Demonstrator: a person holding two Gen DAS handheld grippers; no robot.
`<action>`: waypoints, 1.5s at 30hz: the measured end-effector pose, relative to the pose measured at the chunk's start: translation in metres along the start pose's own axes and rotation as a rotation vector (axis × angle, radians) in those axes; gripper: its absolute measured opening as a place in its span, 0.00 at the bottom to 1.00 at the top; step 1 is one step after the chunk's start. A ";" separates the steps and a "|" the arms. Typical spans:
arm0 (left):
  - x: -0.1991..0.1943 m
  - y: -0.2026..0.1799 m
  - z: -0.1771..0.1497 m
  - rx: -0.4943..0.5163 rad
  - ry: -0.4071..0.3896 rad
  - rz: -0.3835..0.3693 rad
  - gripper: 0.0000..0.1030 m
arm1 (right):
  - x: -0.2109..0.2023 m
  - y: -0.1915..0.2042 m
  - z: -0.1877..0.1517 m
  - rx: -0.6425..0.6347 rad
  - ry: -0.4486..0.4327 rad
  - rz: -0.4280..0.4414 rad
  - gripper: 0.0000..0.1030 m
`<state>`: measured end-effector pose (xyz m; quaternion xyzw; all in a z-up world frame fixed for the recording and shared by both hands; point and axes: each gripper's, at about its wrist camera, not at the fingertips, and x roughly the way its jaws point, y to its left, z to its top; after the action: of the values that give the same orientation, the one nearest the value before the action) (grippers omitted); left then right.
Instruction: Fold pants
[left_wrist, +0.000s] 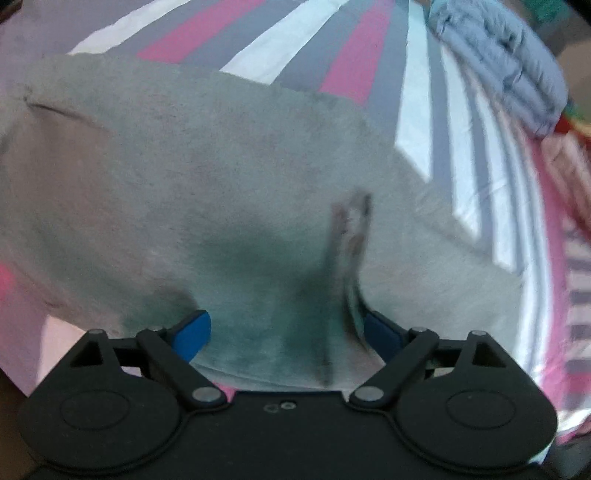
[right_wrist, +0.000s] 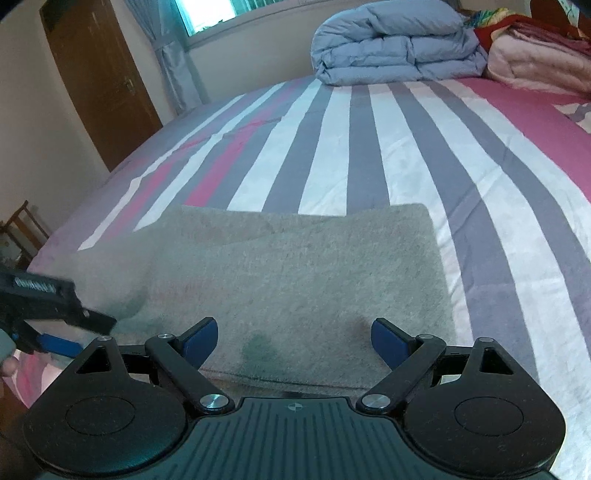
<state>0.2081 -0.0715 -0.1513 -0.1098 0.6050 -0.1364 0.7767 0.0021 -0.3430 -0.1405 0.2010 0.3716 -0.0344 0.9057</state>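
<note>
The grey fleece pants (right_wrist: 295, 266) lie folded into a rough rectangle on the striped bed (right_wrist: 406, 147). In the left wrist view the pants (left_wrist: 203, 184) fill the frame, blurred, with a small label or drawstring (left_wrist: 351, 236) on the cloth. My left gripper (left_wrist: 286, 332) is open, low over the near edge of the pants, with blue pads (left_wrist: 194, 332) spread wide. My right gripper (right_wrist: 295, 339) is open above the near edge of the pants, holding nothing. The left gripper (right_wrist: 59, 332) shows at the left edge of the right wrist view, beside the pants' left end.
A folded blue-grey duvet (right_wrist: 395, 48) and a pink quilt (right_wrist: 535, 62) sit at the head of the bed. The duvet also shows in the left wrist view (left_wrist: 498, 62). A wooden door (right_wrist: 99, 81) and a chair (right_wrist: 22, 236) stand left of the bed.
</note>
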 end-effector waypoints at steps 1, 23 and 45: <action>-0.004 -0.002 0.001 -0.008 -0.013 -0.020 0.80 | 0.000 0.000 -0.001 0.002 -0.002 0.001 0.87; 0.015 -0.006 -0.007 -0.083 0.096 -0.159 0.31 | -0.002 0.003 -0.002 0.026 0.001 0.018 0.87; -0.006 -0.004 -0.052 -0.002 -0.022 -0.207 0.00 | -0.011 0.006 -0.004 0.018 -0.010 0.013 0.87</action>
<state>0.1560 -0.0735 -0.1570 -0.1740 0.5822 -0.2141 0.7648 -0.0072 -0.3363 -0.1338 0.2112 0.3657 -0.0328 0.9059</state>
